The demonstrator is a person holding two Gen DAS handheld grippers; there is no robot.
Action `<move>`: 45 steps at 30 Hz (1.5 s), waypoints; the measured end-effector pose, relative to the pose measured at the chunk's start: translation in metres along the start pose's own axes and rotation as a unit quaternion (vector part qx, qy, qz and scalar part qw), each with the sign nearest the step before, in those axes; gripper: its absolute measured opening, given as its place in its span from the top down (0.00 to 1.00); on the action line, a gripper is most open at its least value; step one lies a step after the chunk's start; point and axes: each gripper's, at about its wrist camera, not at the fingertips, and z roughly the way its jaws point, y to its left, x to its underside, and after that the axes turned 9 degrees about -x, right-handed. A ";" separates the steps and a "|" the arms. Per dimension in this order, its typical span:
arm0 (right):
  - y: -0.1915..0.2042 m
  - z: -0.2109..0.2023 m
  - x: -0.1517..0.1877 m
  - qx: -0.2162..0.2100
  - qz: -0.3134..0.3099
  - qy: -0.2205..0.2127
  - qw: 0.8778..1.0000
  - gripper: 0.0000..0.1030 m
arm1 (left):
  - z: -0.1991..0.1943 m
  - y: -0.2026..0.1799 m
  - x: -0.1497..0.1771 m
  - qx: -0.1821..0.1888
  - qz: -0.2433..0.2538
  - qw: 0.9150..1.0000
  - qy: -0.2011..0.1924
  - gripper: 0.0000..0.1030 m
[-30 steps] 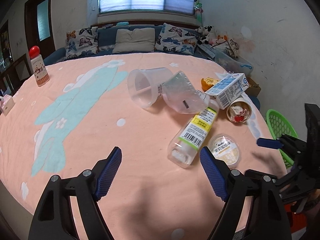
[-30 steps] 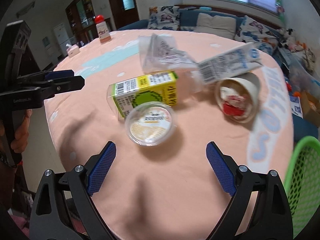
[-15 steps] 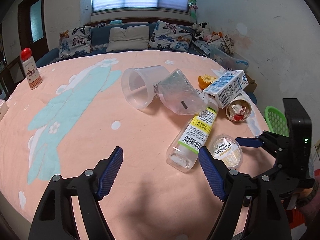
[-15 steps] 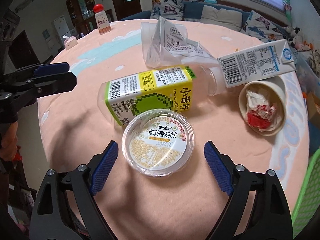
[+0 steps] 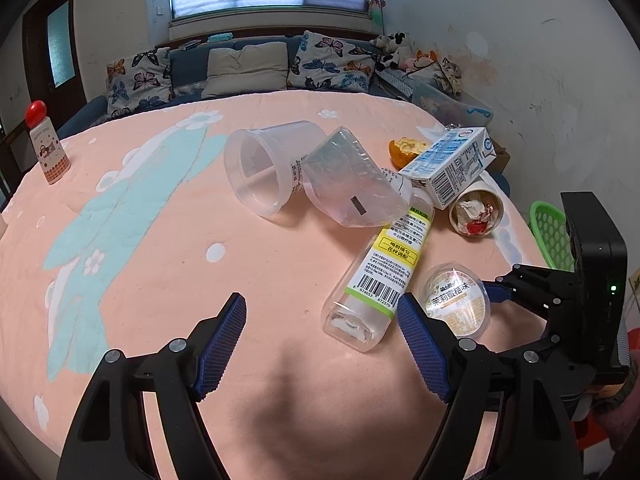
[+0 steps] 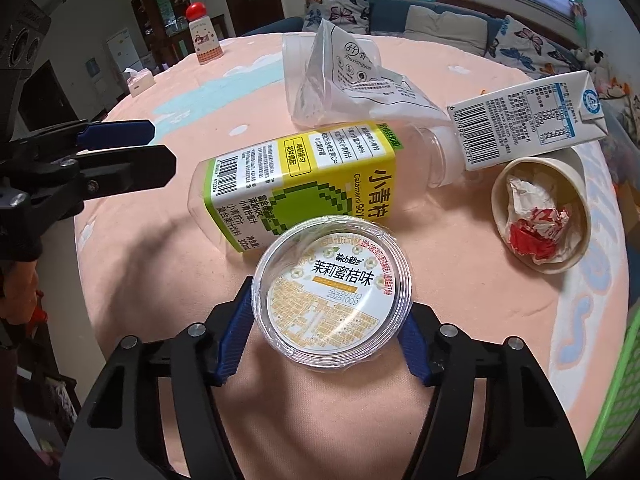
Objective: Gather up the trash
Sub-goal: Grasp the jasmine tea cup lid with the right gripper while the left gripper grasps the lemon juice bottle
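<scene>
Trash lies on the pink tablecloth (image 5: 160, 264). A round clear jelly cup (image 6: 334, 294) with a yellow printed lid sits between the blue pads of my right gripper (image 6: 328, 336), whose jaws stand close around its sides. It also shows in the left wrist view (image 5: 456, 300). Behind it lies an empty green-labelled juice bottle (image 6: 304, 184) (image 5: 380, 276). My left gripper (image 5: 322, 346) is open and empty above the cloth, left of the bottle's base.
A milk carton (image 5: 448, 164), a paper cup with crumpled wrappers (image 5: 476, 212), two clear plastic cups (image 5: 264, 168), an orange peel (image 5: 408, 148) and a red-capped bottle (image 5: 46, 144) lie on the table. A green basket (image 5: 550, 232) stands off the right edge.
My right gripper has moved forward over the table onto the jelly cup and its jaws have narrowed around it. My left gripper has barely moved.
</scene>
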 end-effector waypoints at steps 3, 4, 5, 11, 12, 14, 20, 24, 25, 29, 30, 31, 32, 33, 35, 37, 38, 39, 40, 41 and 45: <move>0.000 -0.001 0.001 0.002 0.000 -0.001 1.000 0.37 | 0.001 -0.002 -0.001 0.002 0.004 1.000 0.000 0.27; 0.000 -0.003 0.002 0.003 0.000 -0.001 1.000 0.37 | 0.001 -0.004 -0.002 0.003 0.006 1.000 0.000 0.26; -0.001 -0.004 0.002 0.005 -0.001 -0.002 1.000 0.37 | 0.001 -0.005 -0.002 0.004 0.008 1.000 0.000 0.27; -0.004 -0.017 0.009 0.009 -0.002 -0.010 1.000 0.37 | 0.005 -0.017 -0.006 0.009 0.024 1.000 0.001 0.26; -0.004 -0.019 0.010 0.010 -0.001 -0.011 1.000 0.37 | 0.005 -0.018 -0.006 0.010 0.027 1.000 0.002 0.26; -0.006 -0.024 0.013 0.012 0.000 -0.014 1.000 0.38 | 0.008 -0.023 -0.008 0.012 0.033 0.999 0.003 0.26; -0.016 -0.042 0.025 0.021 0.011 -0.023 0.999 0.37 | 0.023 -0.040 -0.012 0.017 0.056 0.998 0.014 0.26; -0.025 -0.054 0.035 0.031 0.021 -0.028 0.999 0.37 | 0.038 -0.049 -0.016 0.017 0.071 0.997 0.025 0.27; -0.026 -0.056 0.037 0.032 0.024 -0.028 0.999 0.37 | 0.042 -0.051 -0.017 0.016 0.074 0.997 0.028 0.26; -0.033 -0.068 0.046 0.039 0.031 -0.033 0.998 0.37 | 0.054 -0.058 -0.021 0.015 0.087 0.995 0.040 0.26; -0.035 -0.071 0.048 0.040 0.033 -0.034 0.998 0.37 | 0.058 -0.059 -0.022 0.013 0.091 0.995 0.044 0.26; -0.036 -0.074 0.050 0.041 0.034 -0.035 0.998 0.37 | 0.060 -0.060 -0.023 0.014 0.093 0.995 0.046 0.26; -0.037 -0.076 0.053 0.042 0.035 -0.036 0.998 0.37 | 0.063 -0.061 -0.024 0.016 0.095 0.994 0.049 0.27; -0.037 -0.078 0.054 0.043 0.036 -0.037 0.998 0.37 | 0.065 -0.063 -0.025 0.017 0.097 0.994 0.051 0.28; -0.039 -0.082 0.057 0.041 0.041 -0.040 0.998 0.37 | 0.067 -0.066 -0.027 0.019 0.101 0.993 0.054 0.32; -0.040 -0.085 0.059 0.041 0.043 -0.041 0.997 0.37 | 0.069 -0.070 -0.028 0.017 0.104 0.993 0.055 0.35; -0.040 -0.087 0.059 0.042 0.042 -0.041 0.997 0.37 | 0.070 -0.072 -0.029 0.018 0.105 0.993 0.055 0.37; -0.039 -0.088 0.059 0.043 0.042 -0.041 0.997 0.37 | 0.071 -0.072 -0.030 0.020 0.104 0.993 0.057 0.38; -0.039 -0.088 0.059 0.043 0.042 -0.042 0.997 0.37 | 0.072 -0.072 -0.030 0.020 0.104 0.993 0.058 0.41; -0.039 -0.089 0.058 0.043 0.042 -0.042 0.997 0.37 | 0.073 -0.073 -0.030 0.022 0.104 0.993 0.061 0.43; -0.038 -0.097 0.060 0.042 0.044 -0.050 0.997 0.37 | 0.077 -0.078 -0.029 0.023 0.107 0.992 0.065 0.48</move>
